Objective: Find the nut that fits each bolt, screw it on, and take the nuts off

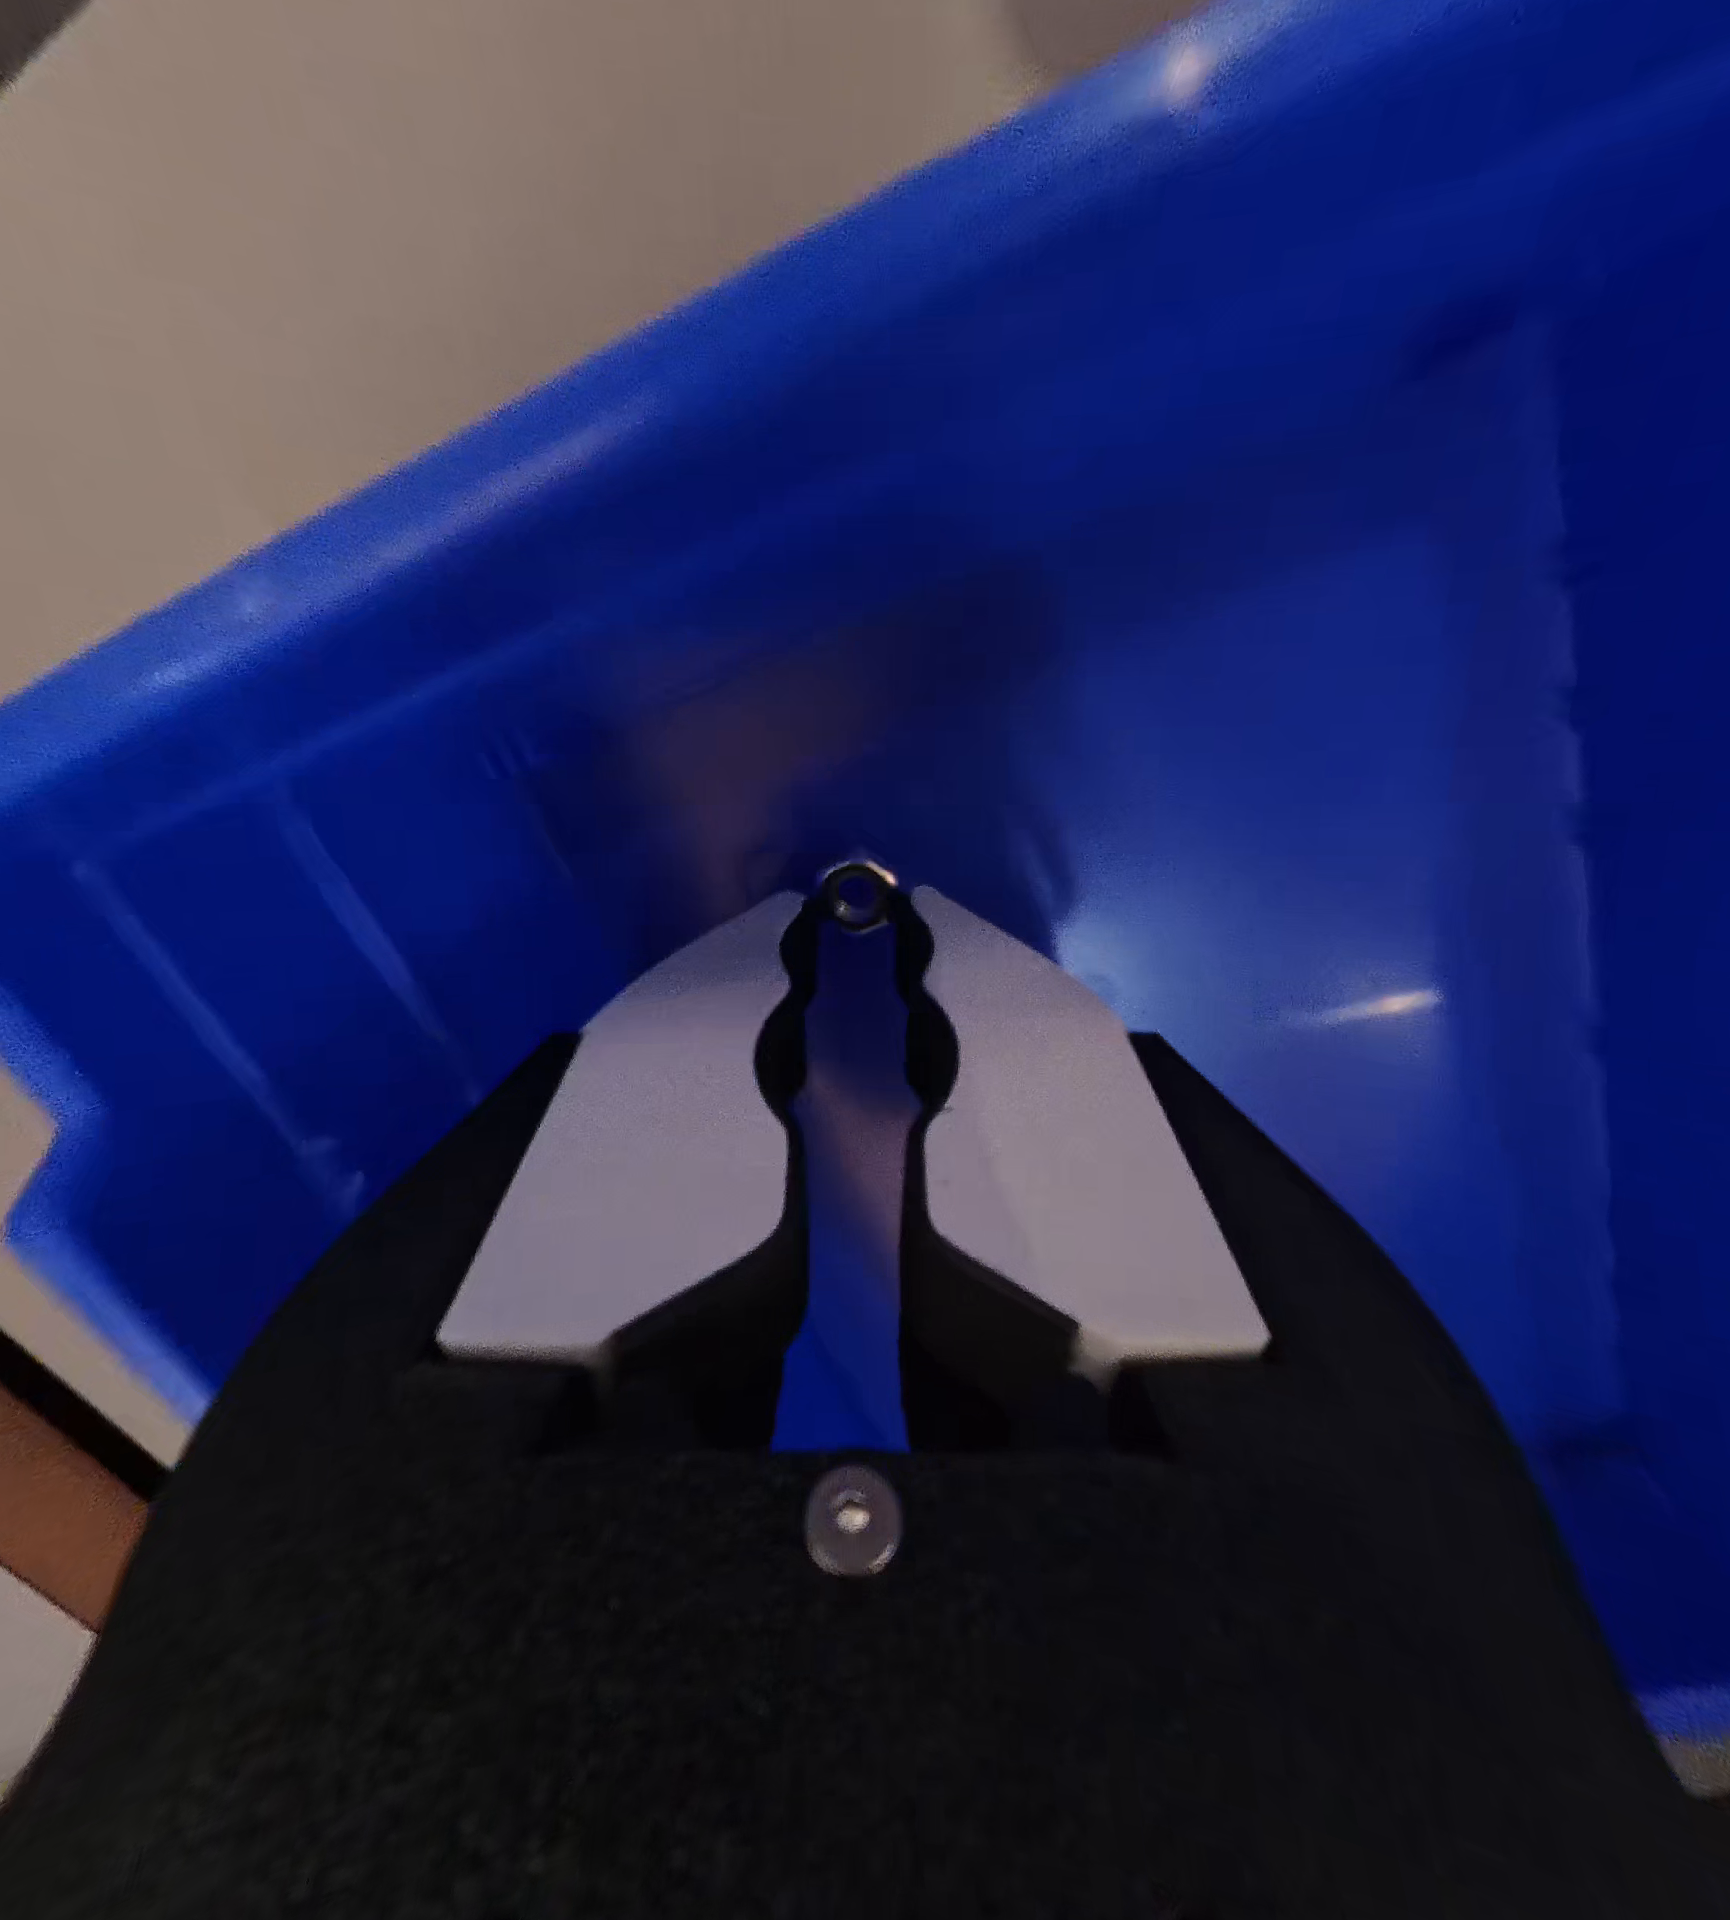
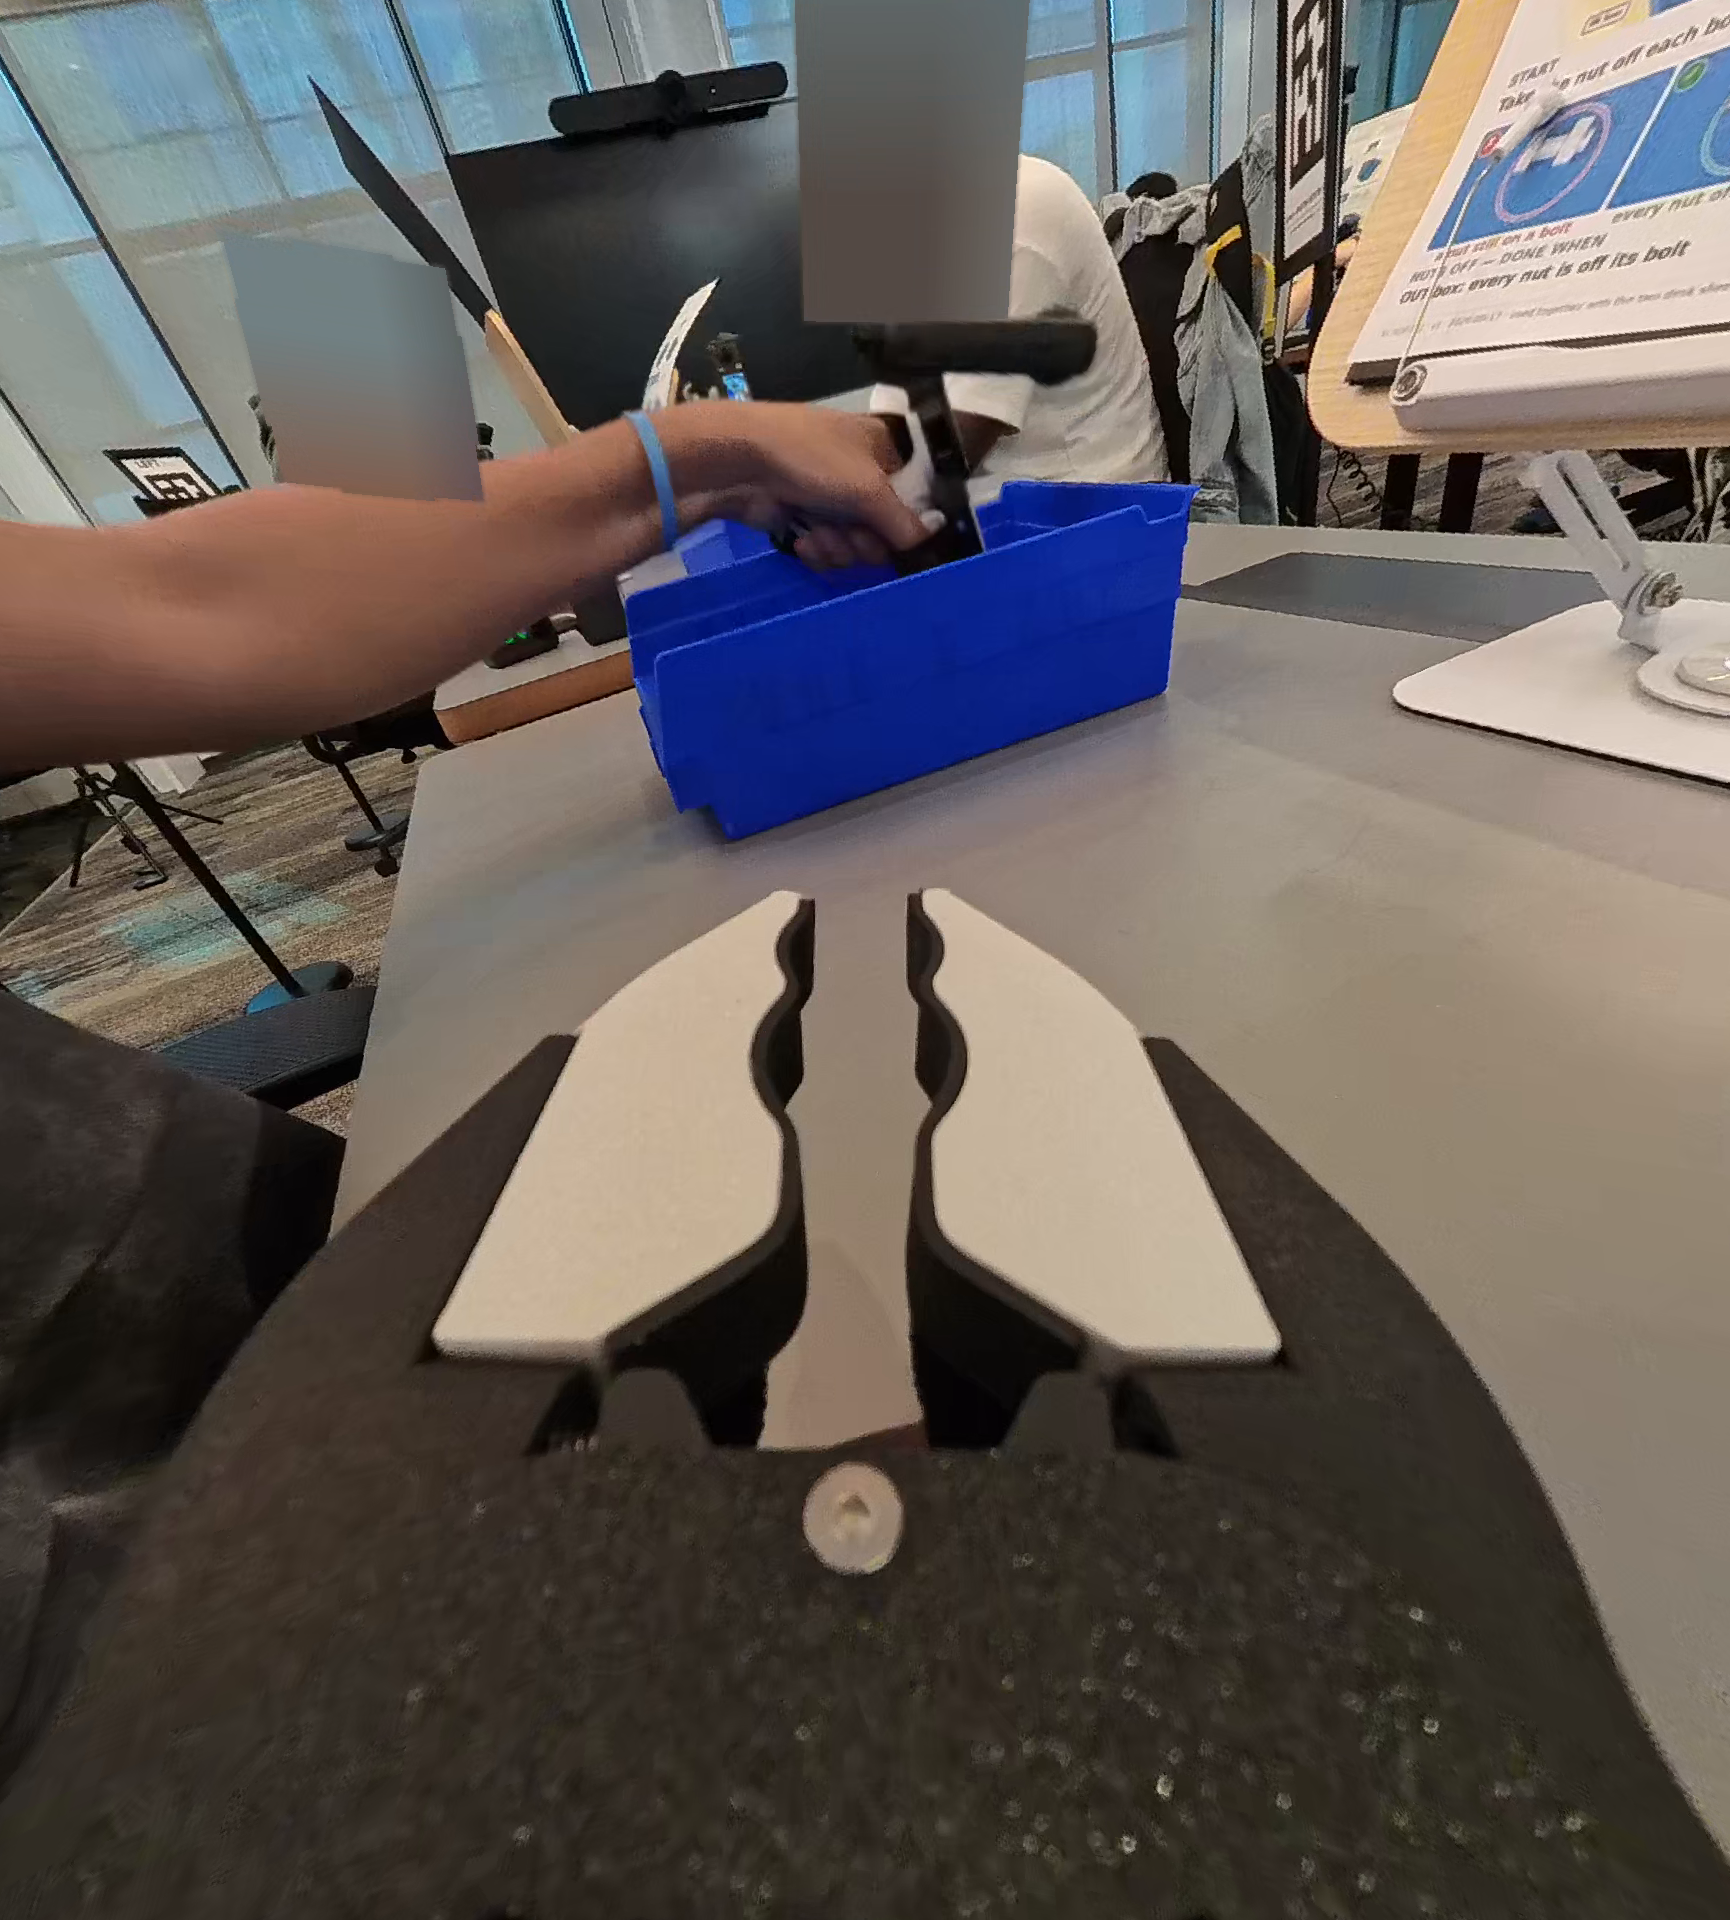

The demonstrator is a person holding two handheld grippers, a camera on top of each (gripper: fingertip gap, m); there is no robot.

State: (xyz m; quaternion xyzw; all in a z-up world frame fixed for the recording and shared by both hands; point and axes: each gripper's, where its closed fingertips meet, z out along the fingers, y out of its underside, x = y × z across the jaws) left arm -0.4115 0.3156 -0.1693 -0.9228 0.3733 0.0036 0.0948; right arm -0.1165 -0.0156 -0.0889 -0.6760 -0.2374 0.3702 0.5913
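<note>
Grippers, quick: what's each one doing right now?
Left gripper: closed on a small metal nut, inside the blue bin.
Right gripper: open, holding nothing, over the grey table.

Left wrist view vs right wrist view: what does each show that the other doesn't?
Left wrist only: a small metal nut pinched at the left gripper fingertips, close against the bin's inner wall.

Right wrist only: the right gripper open, holding nothing, above the grey table; the hand reaching into the bin from above; a white stand carrying an instruction sheet; people behind.

Both: the blue bin and the left gripper, though the right wrist view shows only its body.
</note>
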